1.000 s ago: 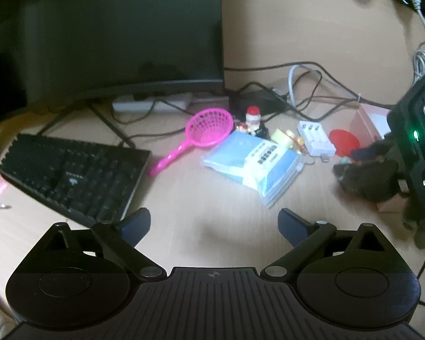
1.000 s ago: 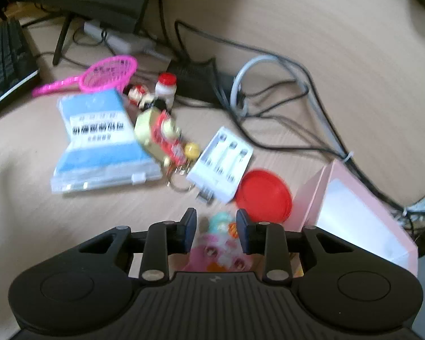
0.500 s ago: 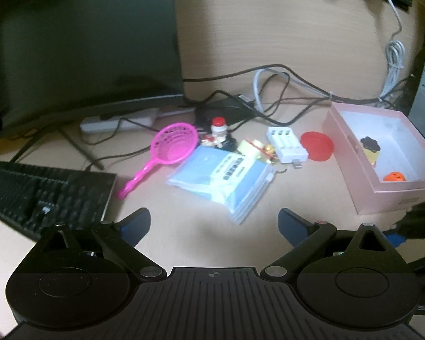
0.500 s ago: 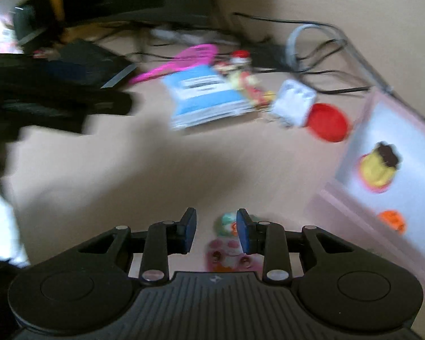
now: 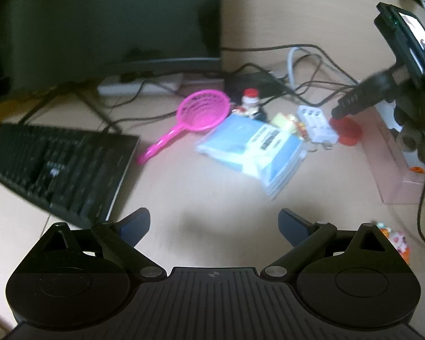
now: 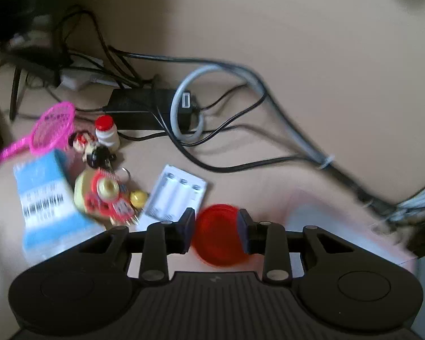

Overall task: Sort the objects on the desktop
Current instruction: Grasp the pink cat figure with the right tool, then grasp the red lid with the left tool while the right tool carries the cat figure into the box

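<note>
Two handheld grippers work over a cluttered wooden desk [image 5: 212, 187]. The left gripper [image 5: 214, 221] hovers with its jaws spread wide and nothing between them, above bare desktop in front of a blue packet [image 5: 252, 147]. The right gripper [image 6: 216, 231] is lowered over a red disc [image 6: 216, 236], its jaws parted on either side of it; whether the pads touch the disc cannot be told through the motion blur. The disc lies just beside a white battery charger [image 6: 175, 195] and near the corner of a pink box [image 5: 393, 170]. A pink toy strainer [image 5: 195, 116], a small red-capped bottle [image 6: 107, 133], a yellow-and-red keychain toy [image 6: 104, 195], a black keyboard [image 5: 56, 164] and a tangle of cables [image 6: 212, 141] sit around them.
</note>
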`<state>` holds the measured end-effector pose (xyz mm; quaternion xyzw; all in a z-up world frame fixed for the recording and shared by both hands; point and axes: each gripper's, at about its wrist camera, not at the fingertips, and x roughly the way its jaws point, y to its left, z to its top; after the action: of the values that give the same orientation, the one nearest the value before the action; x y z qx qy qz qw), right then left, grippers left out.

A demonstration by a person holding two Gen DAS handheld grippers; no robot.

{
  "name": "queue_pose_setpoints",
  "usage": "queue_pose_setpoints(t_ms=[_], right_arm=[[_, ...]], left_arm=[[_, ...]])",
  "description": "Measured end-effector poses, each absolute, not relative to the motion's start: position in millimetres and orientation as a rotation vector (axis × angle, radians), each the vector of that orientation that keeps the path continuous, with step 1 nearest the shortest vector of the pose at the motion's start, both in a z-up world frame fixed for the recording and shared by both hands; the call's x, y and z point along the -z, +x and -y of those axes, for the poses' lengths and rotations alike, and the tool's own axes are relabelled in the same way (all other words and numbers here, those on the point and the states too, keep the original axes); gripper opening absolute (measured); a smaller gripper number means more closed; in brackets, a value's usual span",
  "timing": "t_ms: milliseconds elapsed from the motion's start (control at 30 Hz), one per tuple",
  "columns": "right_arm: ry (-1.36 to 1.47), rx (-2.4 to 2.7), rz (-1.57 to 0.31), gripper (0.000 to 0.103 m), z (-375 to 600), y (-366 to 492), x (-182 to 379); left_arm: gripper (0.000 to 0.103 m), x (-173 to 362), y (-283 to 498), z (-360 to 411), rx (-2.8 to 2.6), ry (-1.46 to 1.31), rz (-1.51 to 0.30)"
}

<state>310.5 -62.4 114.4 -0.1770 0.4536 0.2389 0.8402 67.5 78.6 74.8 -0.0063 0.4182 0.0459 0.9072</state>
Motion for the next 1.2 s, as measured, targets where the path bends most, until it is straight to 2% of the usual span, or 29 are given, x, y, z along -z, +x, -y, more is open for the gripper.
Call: queue_pose_setpoints(t_ms=[167, 333, 567, 667, 700, 733, 800, 833, 1033, 1067, 1100, 1200], right_arm=[[-0.152, -0.524, -1.069, 0.032, 67, 329, -96], [-0.162, -0.589, -1.099, 0.032, 58, 309, -84], [-0.106, -0.837, -1.225, 0.029, 75, 221, -81], [-0.075, -0.911, -1.121, 0.031, 105, 176, -103], [-0.097, -0.904, -1.044, 0.038, 118, 162, -114], [-0.134, -0.878, -0.963, 0.053, 130, 150, -123], [-0.206, -0.798, -0.847, 0.074, 152, 132, -129], [-0.235, -0.768, -0.824, 0.079, 162, 124, -126], [-0.207, -0.751, -0.905, 0.076, 169, 117, -89], [-0.201, -0.762, -0.907, 0.071, 167, 116, -83], [-0.216, -0.757, -0.912, 0.050, 164, 114, -79], [-0.237, -0.724, -0.897, 0.047, 173, 104, -82]], left_arm=[[0.100, -62, 64, -88, -0.099, -0.067, -0.899], [0.100, -55, 59, -86, -0.078, -0.070, -0.914], [0.100, -49, 41, -76, -0.009, -0.024, -0.931], [0.100, -47, 31, -66, 0.038, 0.009, -0.945], [0.100, -46, 28, -62, 0.054, 0.017, -0.944], [0.100, -46, 25, -59, 0.071, 0.022, -0.944], [0.100, -46, 22, -51, 0.085, 0.032, -0.948], [0.100, -46, 22, -48, 0.084, 0.038, -0.948], [0.100, -55, 25, -30, 0.112, 0.053, -0.906], [0.100, -56, 28, -25, 0.133, 0.057, -0.893], [0.100, -57, 31, -18, 0.157, 0.066, -0.882], [0.100, -56, 40, 7, 0.270, 0.088, -0.858]])
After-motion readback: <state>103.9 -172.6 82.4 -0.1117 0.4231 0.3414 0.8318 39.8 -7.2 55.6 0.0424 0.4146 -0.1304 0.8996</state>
